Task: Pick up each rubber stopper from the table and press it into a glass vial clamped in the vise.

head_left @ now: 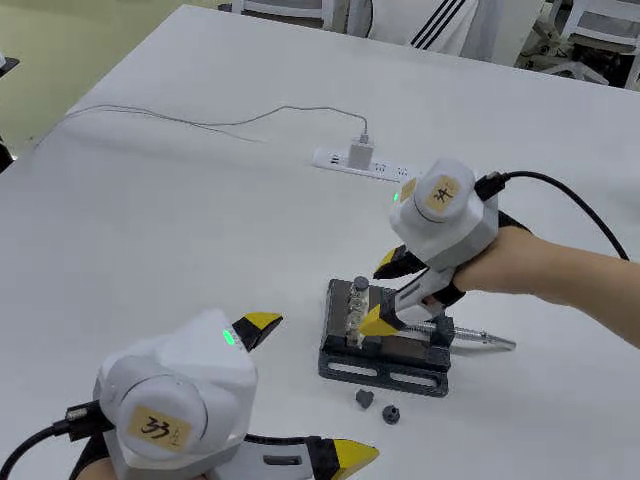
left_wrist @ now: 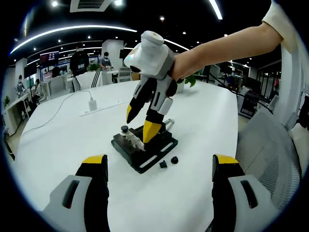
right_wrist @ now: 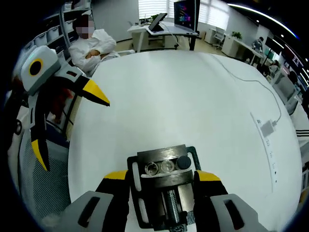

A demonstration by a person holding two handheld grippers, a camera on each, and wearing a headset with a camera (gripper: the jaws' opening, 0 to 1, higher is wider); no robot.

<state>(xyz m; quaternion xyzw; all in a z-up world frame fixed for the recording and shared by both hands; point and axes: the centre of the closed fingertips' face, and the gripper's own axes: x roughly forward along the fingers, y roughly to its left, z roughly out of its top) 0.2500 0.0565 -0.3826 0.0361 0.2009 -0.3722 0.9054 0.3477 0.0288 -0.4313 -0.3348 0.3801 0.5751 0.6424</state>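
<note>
Evidently a left-hand pick.
I had my left gripper [head_left: 308,388] wide and empty, two rubber stoppers [head_left: 365,398] on the table [head_left: 200,230] straight ahead of it, just beside the vise [head_left: 385,352]; the right gripper [head_left: 382,294], also spread, hung over the clamped vials [right_wrist: 167,167] — I judged the left better placed.

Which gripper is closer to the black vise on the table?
The right gripper. Its open jaws hang just above the vise, by the vials. The left gripper sits off to one side, open too, well apart from it.
</note>
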